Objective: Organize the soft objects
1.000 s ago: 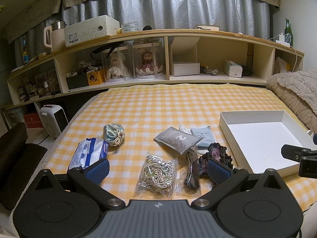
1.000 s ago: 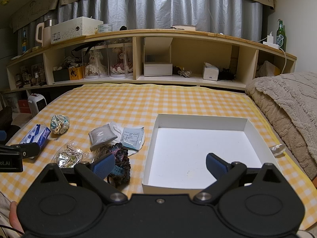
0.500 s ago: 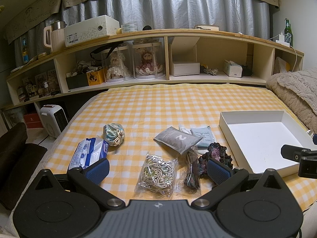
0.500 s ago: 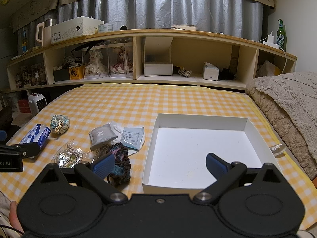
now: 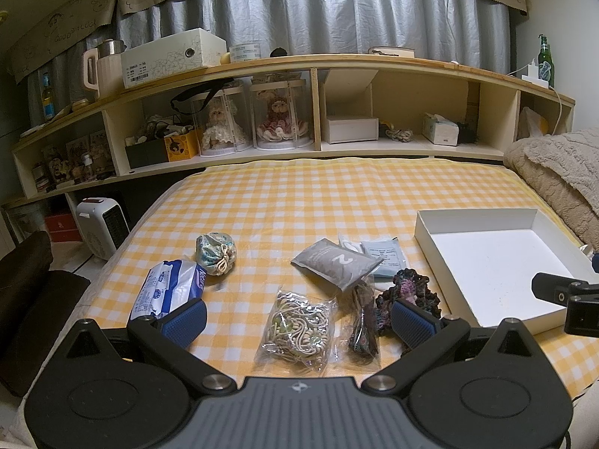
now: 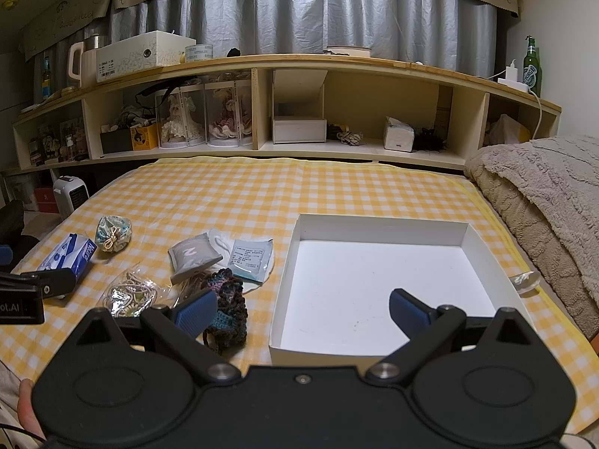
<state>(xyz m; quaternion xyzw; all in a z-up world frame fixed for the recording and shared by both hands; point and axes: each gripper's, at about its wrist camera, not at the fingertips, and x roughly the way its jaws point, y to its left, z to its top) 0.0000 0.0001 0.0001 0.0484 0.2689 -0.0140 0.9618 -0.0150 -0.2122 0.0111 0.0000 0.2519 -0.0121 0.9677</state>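
Note:
On the yellow checked bed lie a tissue pack (image 5: 168, 290), a drawstring pouch (image 5: 217, 252), a clear bag of cords (image 5: 297, 327), a dark bagged item (image 5: 361, 321), a grey pouch marked 2 (image 5: 335, 262), a pale blue sachet (image 5: 385, 258) and a dark crochet piece (image 5: 410, 292). An empty white box (image 6: 378, 280) sits to their right. My left gripper (image 5: 299, 318) is open above the cord bag. My right gripper (image 6: 303, 310) is open and empty over the box's near left corner, and shows at the right edge of the left wrist view (image 5: 561, 295).
A wooden shelf unit (image 6: 262, 112) with dolls, boxes and tissues runs along the far side. A beige blanket (image 6: 543, 202) lies at the right. A small white heater (image 5: 99, 224) stands on the floor left of the bed. A plastic spoon (image 6: 524, 280) lies right of the box.

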